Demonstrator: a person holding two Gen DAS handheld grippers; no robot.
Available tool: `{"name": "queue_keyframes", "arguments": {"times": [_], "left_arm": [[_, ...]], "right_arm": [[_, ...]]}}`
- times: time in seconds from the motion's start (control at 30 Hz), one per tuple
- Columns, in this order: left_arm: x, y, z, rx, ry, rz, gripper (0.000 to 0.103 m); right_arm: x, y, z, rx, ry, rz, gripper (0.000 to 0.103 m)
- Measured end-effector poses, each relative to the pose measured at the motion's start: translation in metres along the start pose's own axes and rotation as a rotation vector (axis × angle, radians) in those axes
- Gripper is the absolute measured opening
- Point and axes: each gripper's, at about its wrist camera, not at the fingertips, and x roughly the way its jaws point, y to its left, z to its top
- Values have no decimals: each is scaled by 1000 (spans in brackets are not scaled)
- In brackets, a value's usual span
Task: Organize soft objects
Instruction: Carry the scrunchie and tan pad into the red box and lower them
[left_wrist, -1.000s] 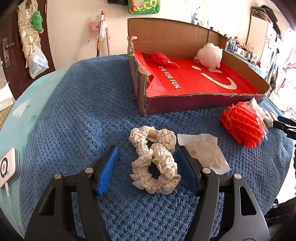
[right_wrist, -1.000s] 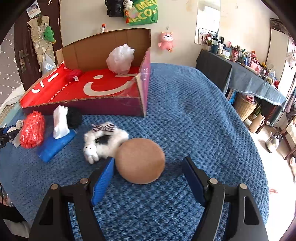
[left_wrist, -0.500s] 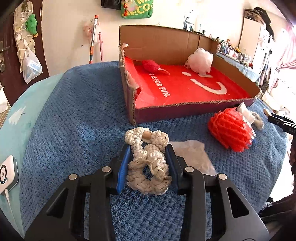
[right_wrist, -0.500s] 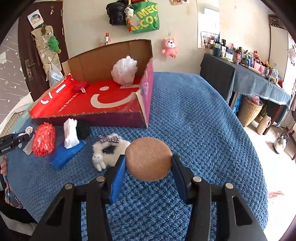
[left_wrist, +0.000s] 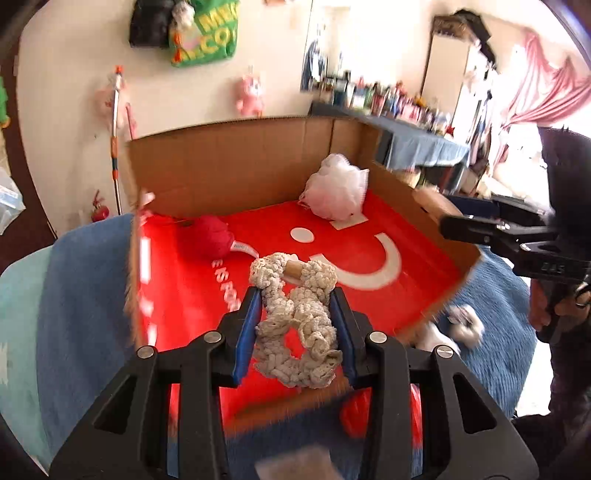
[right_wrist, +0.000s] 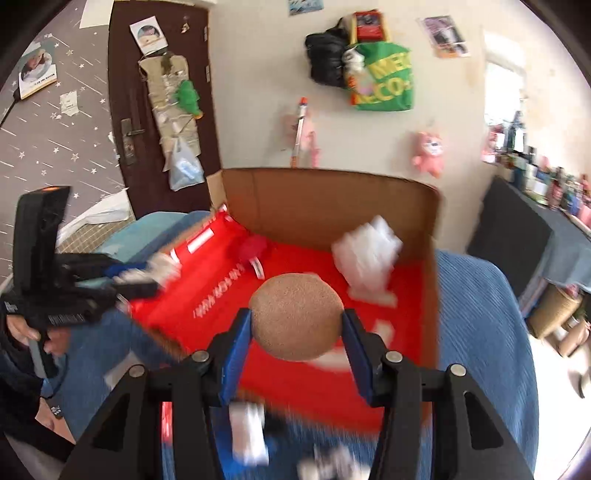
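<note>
Over the cardboard box, both grippers carry loads: the left gripper has its jaws narrowed on a cream crochet piece, and the right gripper has its jaws clamped on a brown round sponge. Already inside the box lie a white mesh puff near its back wall and a red ball toward its left side. Outside the box's front edge, a red mesh puff and blurred white pieces remain on the blue blanket; judged roughly midway
</note>
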Motion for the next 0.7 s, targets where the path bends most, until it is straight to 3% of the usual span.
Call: {"name": "queue_keyframes", "arguments": {"times": [0.2,0.43,0.7], "left_arm": [[64,11,57,27,92,-8,36],[118,27,87,35,173,-10,36],[156,33,88,27,244,26,36]], "right_arm": [[75,-13,57,0,130,52,52],[128,-20,56,-55,243,18,52],[172,-14,47,-107,345,-4,52]]}}
